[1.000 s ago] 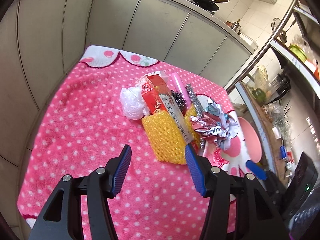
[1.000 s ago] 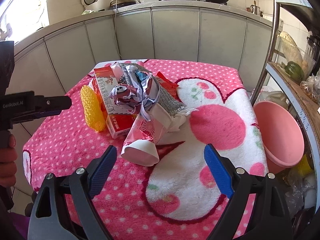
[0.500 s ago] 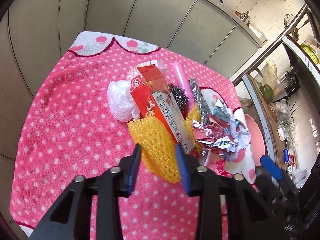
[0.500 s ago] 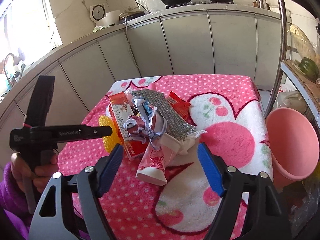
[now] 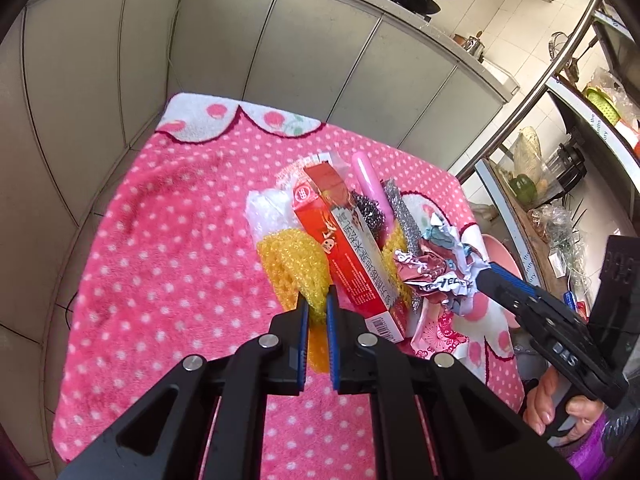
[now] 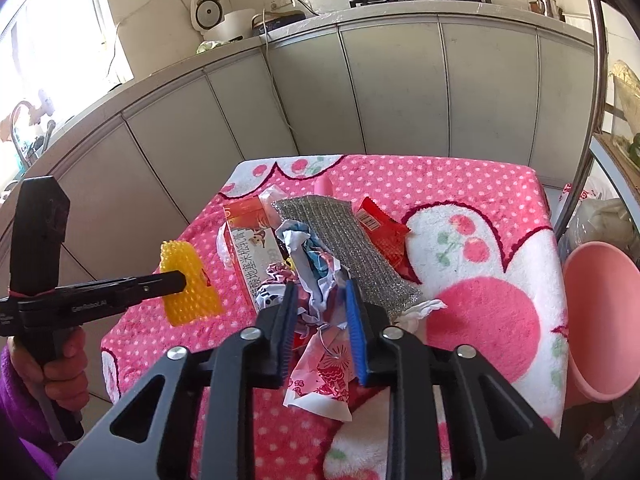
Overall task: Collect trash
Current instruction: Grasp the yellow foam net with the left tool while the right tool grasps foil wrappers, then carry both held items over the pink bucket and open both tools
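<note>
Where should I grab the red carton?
Grip the red carton across its narrow width at the barcode end, coming from the near side. It is long and slim, and that end juts free while the plastic bag and scourer crowd the far end.

"GenRobot.AI" on left gripper, Chinese print on red carton
</note>
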